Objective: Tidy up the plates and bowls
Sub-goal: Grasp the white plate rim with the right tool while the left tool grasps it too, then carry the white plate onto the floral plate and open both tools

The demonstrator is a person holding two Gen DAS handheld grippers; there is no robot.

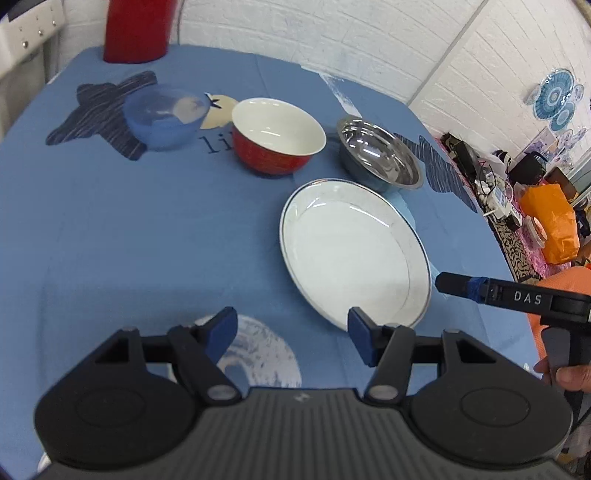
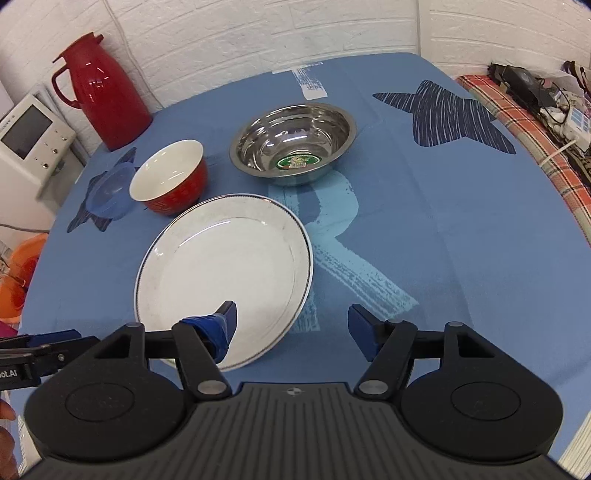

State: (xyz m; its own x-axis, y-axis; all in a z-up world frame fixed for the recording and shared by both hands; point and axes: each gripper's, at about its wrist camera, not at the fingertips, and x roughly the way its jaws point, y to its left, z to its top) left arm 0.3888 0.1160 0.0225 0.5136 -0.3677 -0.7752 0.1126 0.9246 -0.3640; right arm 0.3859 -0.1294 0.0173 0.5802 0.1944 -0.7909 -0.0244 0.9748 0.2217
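A white plate (image 1: 351, 251) (image 2: 225, 273) with a thin dark rim lies flat on the blue tablecloth. Behind it stand a red bowl (image 1: 277, 136) (image 2: 170, 181) with a white inside, a steel bowl (image 1: 380, 155) (image 2: 293, 144) and a clear blue plastic bowl (image 1: 164, 114) (image 2: 110, 195). My left gripper (image 1: 291, 334) is open above the cloth, just left of the plate's near edge. My right gripper (image 2: 291, 330) is open at the plate's near right edge, its left finger over the plate. Nothing is held.
A red thermos jug (image 2: 103, 88) (image 1: 138, 29) stands at the table's far left corner. A white appliance (image 2: 26, 140) sits beside the table. Clutter and an orange bag (image 1: 554, 221) lie off the right side. A hand (image 1: 570, 378) holds the right gripper's handle.
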